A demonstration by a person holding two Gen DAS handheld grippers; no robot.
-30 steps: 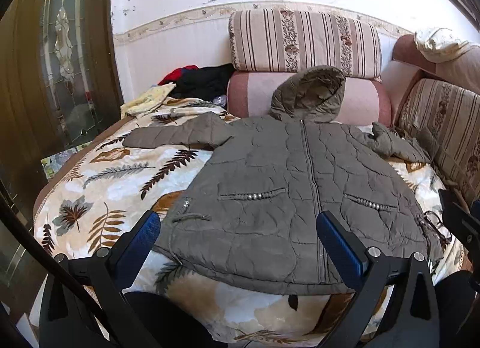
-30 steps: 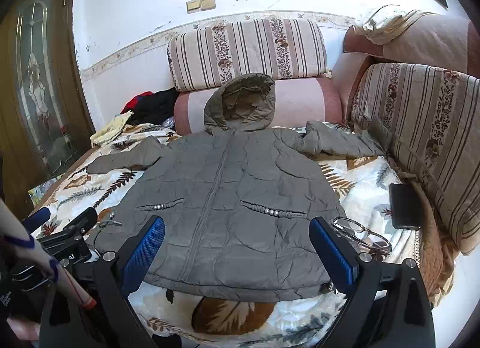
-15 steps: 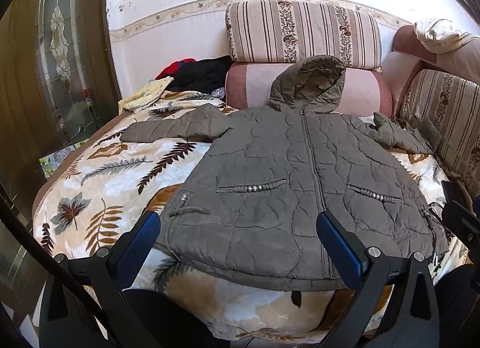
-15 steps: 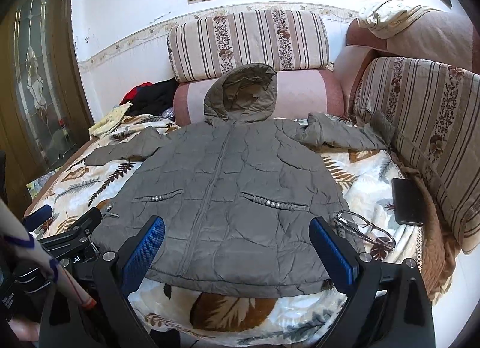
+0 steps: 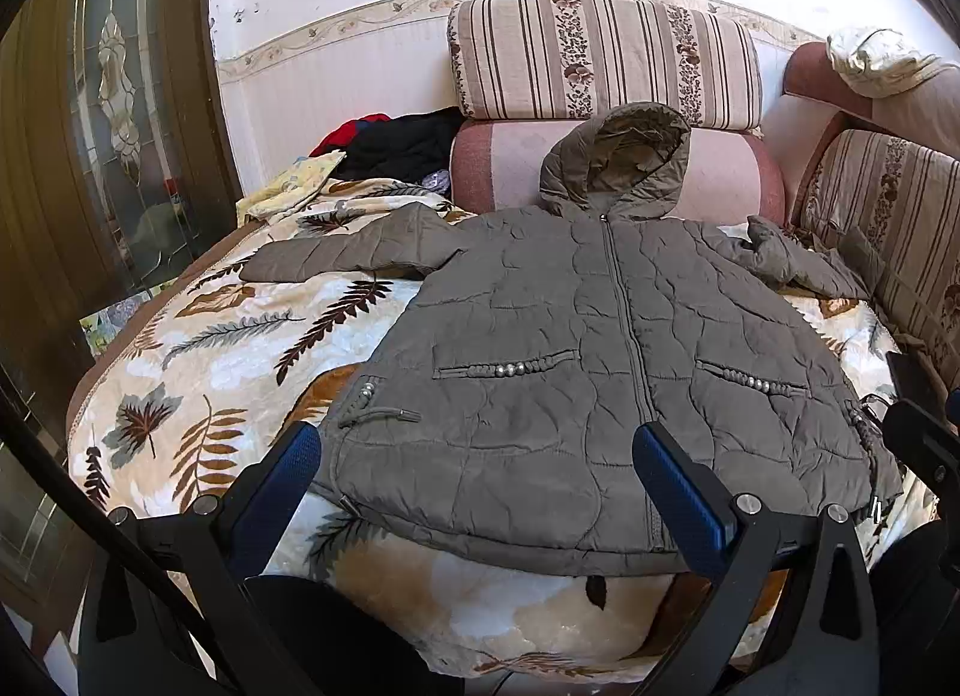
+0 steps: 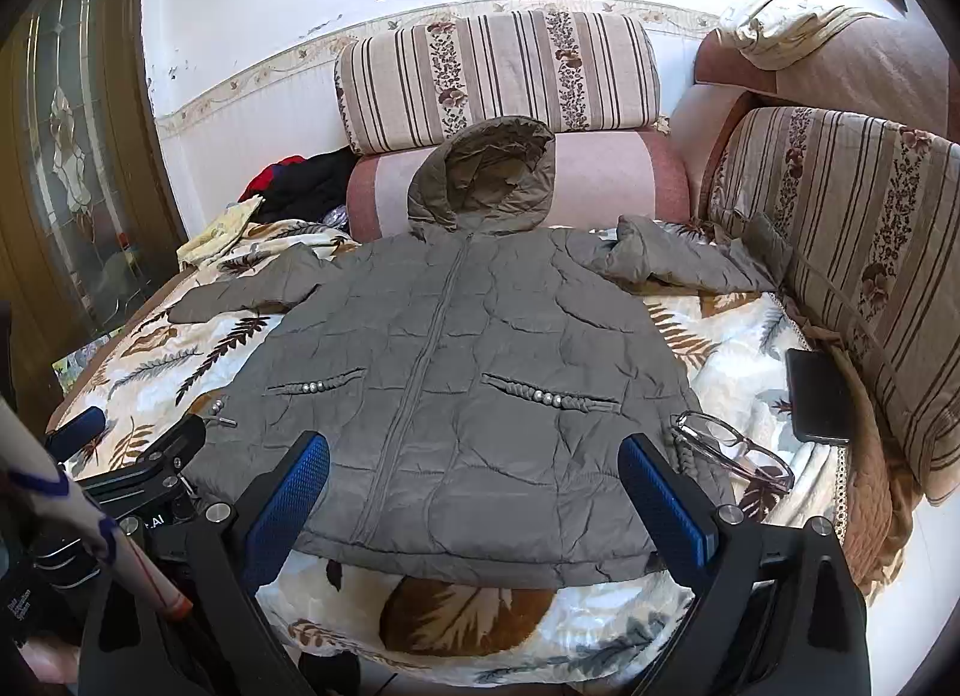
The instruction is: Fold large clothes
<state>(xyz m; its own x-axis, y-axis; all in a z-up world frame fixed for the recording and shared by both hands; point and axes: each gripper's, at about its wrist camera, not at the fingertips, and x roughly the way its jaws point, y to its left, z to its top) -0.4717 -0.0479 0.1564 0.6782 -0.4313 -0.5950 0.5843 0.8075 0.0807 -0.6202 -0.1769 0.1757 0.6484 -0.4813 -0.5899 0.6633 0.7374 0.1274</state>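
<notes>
So the jacket (image 6: 456, 348) is laid out flat, front side up and zipped, on the leaf-print blanket (image 5: 198, 348) that covers the bed. The hood (image 6: 486, 180) is propped against the pink bolster (image 6: 612, 180) at the back, one sleeve (image 5: 354, 252) is stretched out toward the door side, and the other sleeve (image 6: 678, 264) is bunched up near the striped cushions on the opposite side. The hem hangs close to the near edge of the bed.

Nothing looks folded yet, so it's judged that the task is right at the start: the spread-out stage is done and the first fold hasn't been made. The next move probably calls for a sleeve or a hem corner to be grabbed and brought in across the body. The bunched sleeve may need to be straightened first, otherwise a lumpy fold is likely with padding this puffy.

One thing to watch: glasses (image 6: 732, 450) are sitting right at the jacket's edge, touching or nearly touching it, with a phone (image 6: 819, 396) a bit further out by the cushion. They could easily get dragged or flipped if that side is lifted.

The left gripper (image 5: 474, 474) is held wide open just short of the hem, with nothing gripped and no contact that can be made out. Same for the right gripper (image 6: 474, 486): fingers spread wide, nothing between them, hovering near the hem.
</notes>
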